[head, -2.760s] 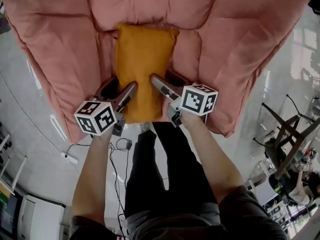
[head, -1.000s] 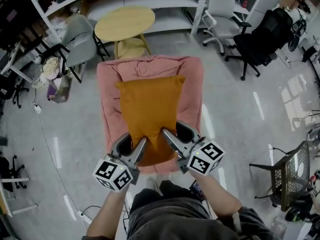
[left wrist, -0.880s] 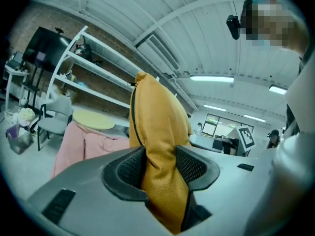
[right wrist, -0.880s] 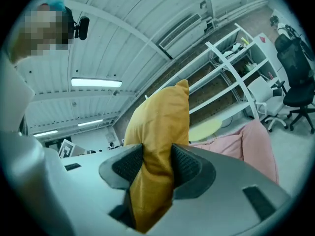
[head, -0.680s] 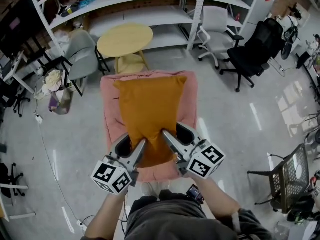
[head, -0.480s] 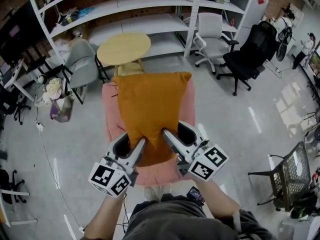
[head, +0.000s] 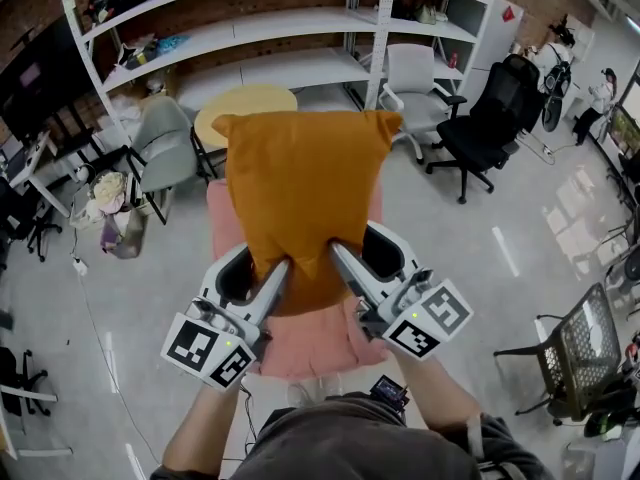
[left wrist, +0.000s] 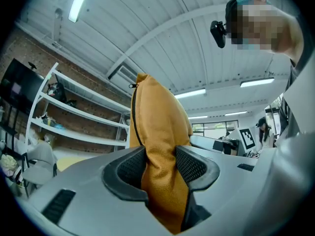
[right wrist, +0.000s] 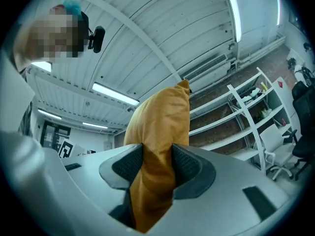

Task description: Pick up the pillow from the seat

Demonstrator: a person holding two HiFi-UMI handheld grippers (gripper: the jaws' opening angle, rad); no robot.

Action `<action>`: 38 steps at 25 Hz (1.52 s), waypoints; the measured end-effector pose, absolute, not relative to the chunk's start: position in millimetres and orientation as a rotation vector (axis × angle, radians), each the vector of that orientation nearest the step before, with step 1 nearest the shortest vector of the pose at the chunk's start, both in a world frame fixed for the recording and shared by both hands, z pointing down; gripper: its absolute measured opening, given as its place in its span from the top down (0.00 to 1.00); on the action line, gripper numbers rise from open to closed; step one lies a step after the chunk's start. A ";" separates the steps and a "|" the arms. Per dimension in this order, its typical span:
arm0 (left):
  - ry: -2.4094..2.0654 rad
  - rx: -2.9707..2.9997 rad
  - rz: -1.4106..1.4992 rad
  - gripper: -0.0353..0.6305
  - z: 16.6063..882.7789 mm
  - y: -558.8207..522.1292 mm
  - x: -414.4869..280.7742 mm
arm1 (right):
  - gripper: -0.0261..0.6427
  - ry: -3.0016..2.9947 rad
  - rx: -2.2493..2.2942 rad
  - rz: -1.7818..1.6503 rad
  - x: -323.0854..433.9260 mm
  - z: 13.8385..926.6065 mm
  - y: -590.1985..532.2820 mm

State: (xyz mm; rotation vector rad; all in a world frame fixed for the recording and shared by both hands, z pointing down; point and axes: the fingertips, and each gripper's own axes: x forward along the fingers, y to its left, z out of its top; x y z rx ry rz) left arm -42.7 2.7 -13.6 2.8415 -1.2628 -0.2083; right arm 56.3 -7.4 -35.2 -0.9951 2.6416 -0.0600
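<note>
An orange pillow [head: 300,193] is held up in the air above the pink cushioned seat [head: 300,346], clear of it. My left gripper [head: 262,270] is shut on the pillow's near edge at the left. My right gripper [head: 355,258] is shut on the same edge at the right. In the left gripper view the pillow [left wrist: 158,127] rises between the dark ribbed pads [left wrist: 129,167] of the left gripper [left wrist: 160,167], against the ceiling. The right gripper view shows the pillow [right wrist: 162,127] pinched the same way in the right gripper [right wrist: 156,165].
Beyond the seat stand a round yellow table [head: 222,118], partly behind the pillow, and a grey chair [head: 165,143]. White shelving [head: 250,28] lines the back. A white office chair [head: 415,78] and a black one [head: 490,128] stand at the right, a mesh chair [head: 580,358] nearer.
Both grippers have risen with the pillow, which lay on the seat at first. It now hangs well above the seat and covers part of the yellow table.
</note>
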 end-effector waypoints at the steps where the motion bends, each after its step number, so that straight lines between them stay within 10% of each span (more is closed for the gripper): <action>1: -1.262 2.851 -0.217 0.65 -18.3 3.9 -41.8 | 0.68 2.640 -0.995 -0.044 57.2 -40.0 -5.7; 38: -1.320 2.898 -0.283 0.66 -51.6 -10.9 -50.9 | 0.68 2.633 -0.957 0.069 47.1 -73.9 -21.4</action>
